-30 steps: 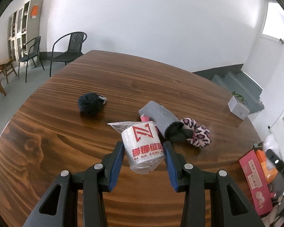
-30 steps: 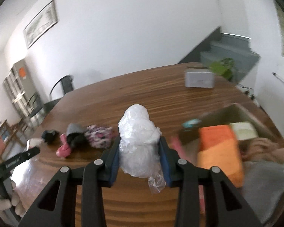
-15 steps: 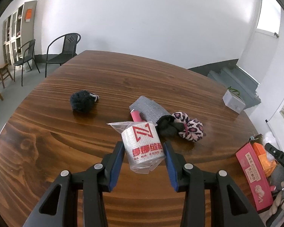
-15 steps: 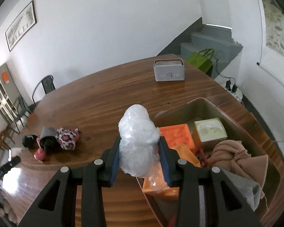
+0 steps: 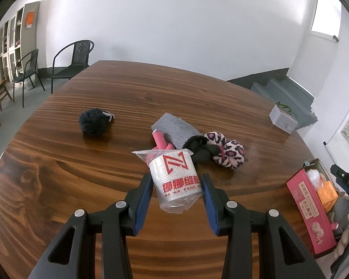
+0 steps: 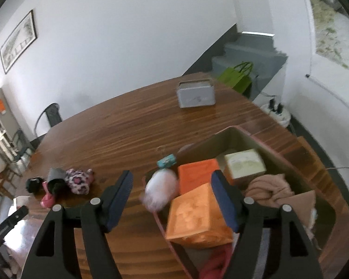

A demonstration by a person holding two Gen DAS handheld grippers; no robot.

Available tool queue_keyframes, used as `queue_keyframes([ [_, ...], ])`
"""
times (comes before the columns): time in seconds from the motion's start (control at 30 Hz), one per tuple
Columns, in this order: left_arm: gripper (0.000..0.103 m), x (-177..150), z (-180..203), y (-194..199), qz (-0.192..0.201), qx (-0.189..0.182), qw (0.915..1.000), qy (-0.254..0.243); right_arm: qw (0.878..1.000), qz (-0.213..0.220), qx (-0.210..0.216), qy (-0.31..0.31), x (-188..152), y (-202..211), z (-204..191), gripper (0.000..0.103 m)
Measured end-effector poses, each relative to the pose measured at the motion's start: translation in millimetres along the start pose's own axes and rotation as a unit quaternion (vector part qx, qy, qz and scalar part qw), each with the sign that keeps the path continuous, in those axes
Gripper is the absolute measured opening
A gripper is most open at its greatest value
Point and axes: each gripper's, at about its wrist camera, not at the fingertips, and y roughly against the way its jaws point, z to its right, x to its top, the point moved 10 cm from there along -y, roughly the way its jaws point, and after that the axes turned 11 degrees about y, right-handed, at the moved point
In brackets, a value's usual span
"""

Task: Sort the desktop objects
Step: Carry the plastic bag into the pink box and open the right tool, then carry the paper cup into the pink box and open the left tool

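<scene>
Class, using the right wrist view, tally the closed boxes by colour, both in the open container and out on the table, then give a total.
Orange cardboard boxes: 2
Cream square box with pale green print: 1
Grey lidded box, alone on the far tabletop: 1
Total: 4

Ahead of left claw (image 5: 177,187): sock-and-scrunchie heap (image 5: 197,143) blocks; bare tabletop (image 5: 58,162) to its left. Ahead-right of right claw (image 6: 172,194): crowded box (image 6: 244,139); tabletop beyond lies open.
</scene>
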Motion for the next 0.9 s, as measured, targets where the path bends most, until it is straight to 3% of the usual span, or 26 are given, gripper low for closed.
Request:
queue_keyframes([
  [0.23,0.044,-1.1,3.3,0.0,0.002,-0.003,1.0000,-0.004,0.999,0.038,-0.002,-0.016,4.9,21.9,8.0,0.074],
  [0.47,0.044,-7.4,19.7,4.9,-0.001,-0.018,0.9998,-0.006,0.996,0.077,-0.036,-0.038,-2.2,49.0,39.1,0.079],
  [0.73,0.044,-26.8,84.7,11.2,-0.019,-0.067,0.9970,-0.033,0.993,0.040,-0.066,-0.085,-43.4,35.6,97.9,0.079],
  [0.9,0.044,-41.0,144.5,8.4,-0.033,-0.089,0.9933,-0.067,0.989,0.054,-0.071,-0.119,-54.0,42.2,131.3,0.079],
])
